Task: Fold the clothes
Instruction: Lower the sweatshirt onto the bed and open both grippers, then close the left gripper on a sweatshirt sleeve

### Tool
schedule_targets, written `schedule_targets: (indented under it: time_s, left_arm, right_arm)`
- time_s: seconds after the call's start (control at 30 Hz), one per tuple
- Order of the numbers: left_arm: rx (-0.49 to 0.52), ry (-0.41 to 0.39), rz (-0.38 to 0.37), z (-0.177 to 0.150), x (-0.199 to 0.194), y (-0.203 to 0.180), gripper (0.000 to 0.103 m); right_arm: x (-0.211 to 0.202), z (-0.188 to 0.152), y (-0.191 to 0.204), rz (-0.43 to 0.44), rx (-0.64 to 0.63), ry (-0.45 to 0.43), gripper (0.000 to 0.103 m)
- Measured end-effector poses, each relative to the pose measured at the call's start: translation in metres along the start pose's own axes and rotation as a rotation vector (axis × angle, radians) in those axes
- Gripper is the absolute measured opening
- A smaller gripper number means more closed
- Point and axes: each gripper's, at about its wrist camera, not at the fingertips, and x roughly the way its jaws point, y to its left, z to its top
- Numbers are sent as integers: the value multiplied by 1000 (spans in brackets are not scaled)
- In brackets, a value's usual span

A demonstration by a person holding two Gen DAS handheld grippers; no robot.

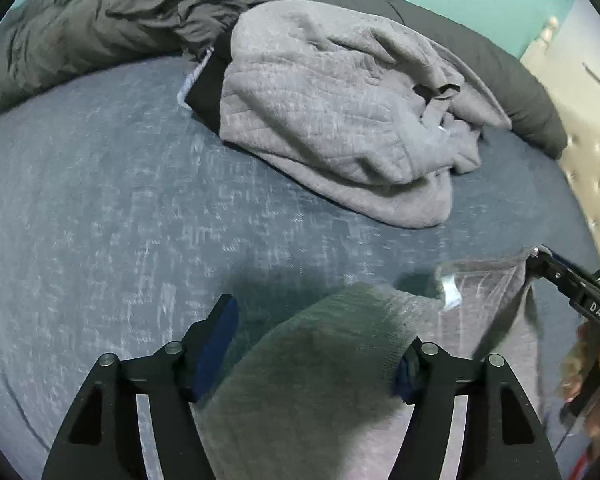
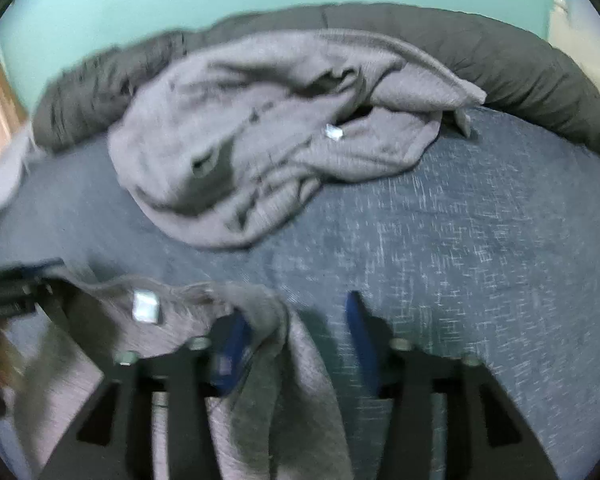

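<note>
A grey knit garment (image 1: 332, 380) lies under both grippers on the blue bedsheet (image 1: 120, 220), its white label (image 1: 452, 294) facing up. My left gripper (image 1: 316, 332) stands open; the cloth bulges between its fingers and rests against the right one. In the right wrist view my right gripper (image 2: 296, 312) is also open, and the same garment (image 2: 296, 392) drapes over its left finger (image 2: 232, 344), with the label (image 2: 146, 306) further left. Each gripper shows at the edge of the other's view, the right gripper (image 1: 572, 284) and the left gripper (image 2: 12, 284), both at the garment's top edge.
A crumpled grey quilted garment (image 1: 332, 112) lies farther back on the bed (image 2: 480, 260). Behind it a dark grey comforter (image 1: 120, 20) is bunched along the teal wall. A beige tufted headboard (image 1: 592, 184) stands at the right. A hand (image 1: 592, 380) holds the right gripper.
</note>
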Motion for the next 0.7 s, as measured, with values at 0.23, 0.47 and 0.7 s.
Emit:
schedule_targets:
  time_s: [0.23,0.47,0.7]
  left_arm:
    - [102,50,108,-11,5,-8,72]
    - [69,2,72,-26,-25,16,72]
    - [-1,-33,20,-96,-74,65,72]
  right_arm:
    - [-7,1,-2,44,123,73,61]
    - [-25,-2,-5,15,88,19,61]
    - [-80,-75,-31,170,205,-41,61]
